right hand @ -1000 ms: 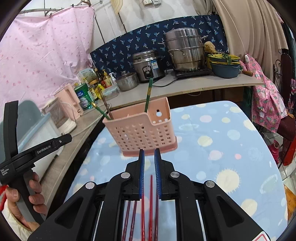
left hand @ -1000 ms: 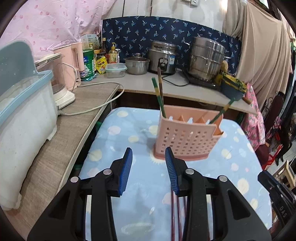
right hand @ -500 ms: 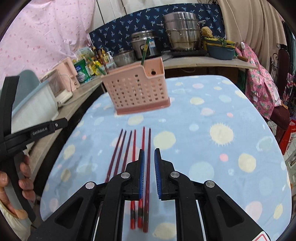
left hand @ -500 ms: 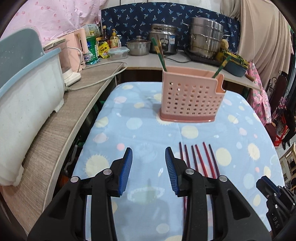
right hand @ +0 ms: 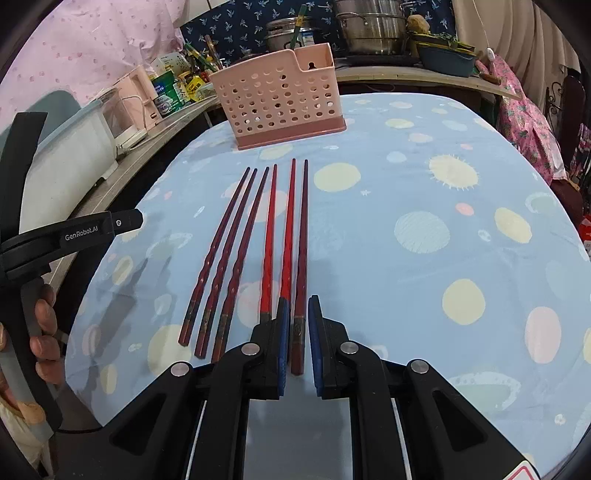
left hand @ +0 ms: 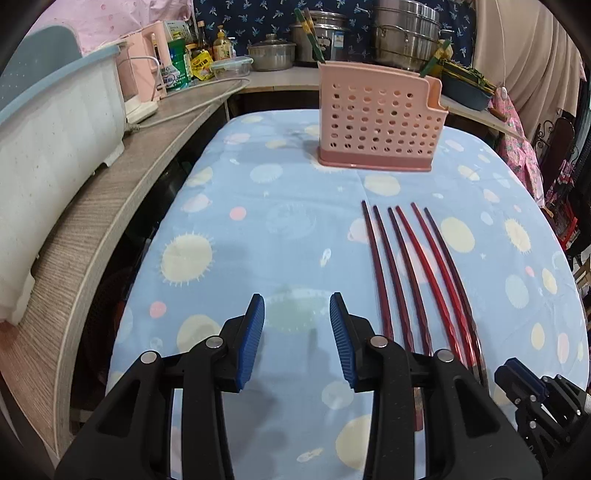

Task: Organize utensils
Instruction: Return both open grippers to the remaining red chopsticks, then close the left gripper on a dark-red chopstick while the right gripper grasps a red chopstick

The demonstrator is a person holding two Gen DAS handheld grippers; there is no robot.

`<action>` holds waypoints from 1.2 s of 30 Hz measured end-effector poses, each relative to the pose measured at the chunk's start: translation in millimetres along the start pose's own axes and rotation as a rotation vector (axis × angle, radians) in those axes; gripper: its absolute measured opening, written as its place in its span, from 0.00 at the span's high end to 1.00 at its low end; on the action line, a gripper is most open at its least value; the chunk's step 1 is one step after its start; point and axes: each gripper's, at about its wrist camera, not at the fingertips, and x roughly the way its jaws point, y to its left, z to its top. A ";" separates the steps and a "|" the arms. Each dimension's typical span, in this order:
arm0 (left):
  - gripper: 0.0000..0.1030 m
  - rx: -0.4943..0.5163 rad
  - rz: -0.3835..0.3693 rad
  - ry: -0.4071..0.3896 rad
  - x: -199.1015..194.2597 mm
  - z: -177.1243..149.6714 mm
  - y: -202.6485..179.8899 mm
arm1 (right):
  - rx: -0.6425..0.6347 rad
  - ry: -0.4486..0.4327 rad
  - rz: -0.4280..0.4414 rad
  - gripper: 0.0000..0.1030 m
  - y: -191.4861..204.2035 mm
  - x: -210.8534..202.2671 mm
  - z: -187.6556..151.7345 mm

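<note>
Several red chopsticks [right hand: 269,236] lie side by side on the blue spotted tablecloth [right hand: 424,229], also seen in the left wrist view [left hand: 417,266]. A pink perforated utensil holder [left hand: 376,122] stands at the table's far end with green-handled utensils in it; it shows in the right wrist view [right hand: 280,98] too. My right gripper [right hand: 297,325] hovers low over the near ends of the rightmost chopsticks, jaws narrowly apart, with one chopstick end between them, not clamped. My left gripper [left hand: 297,325] is open and empty, left of the chopsticks.
A wooden counter [left hand: 110,206] runs along the left with a white and blue plastic bin [left hand: 48,122], a pink kettle [left hand: 144,81], tins and bottles. Steel pots [left hand: 402,33] stand on the back counter. The right gripper's body [left hand: 546,402] shows at lower right.
Both grippers have pulled back from the holder and come down toward the table. The chopsticks now lie in full view, and the right gripper's jaws straddle one chopstick's near end.
</note>
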 end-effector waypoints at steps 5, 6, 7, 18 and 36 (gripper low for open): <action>0.66 0.017 -0.005 0.027 3.8 -13.6 -3.1 | 0.003 0.020 -0.005 0.88 -0.5 5.1 -9.0; 0.66 0.018 -0.005 0.031 4.3 -14.8 -3.3 | 0.004 0.023 -0.006 0.88 -1.1 6.2 -10.0; 0.66 0.020 -0.008 0.038 5.3 -17.2 -4.0 | 0.004 0.027 -0.006 0.88 -1.3 7.1 -11.0; 0.64 0.036 -0.028 0.071 10.9 -28.8 -9.6 | -0.015 0.017 -0.035 0.93 -3.8 10.6 -14.3; 0.51 0.078 -0.115 0.115 10.7 -49.8 -36.8 | 0.023 0.004 -0.044 0.93 -14.6 6.2 -16.0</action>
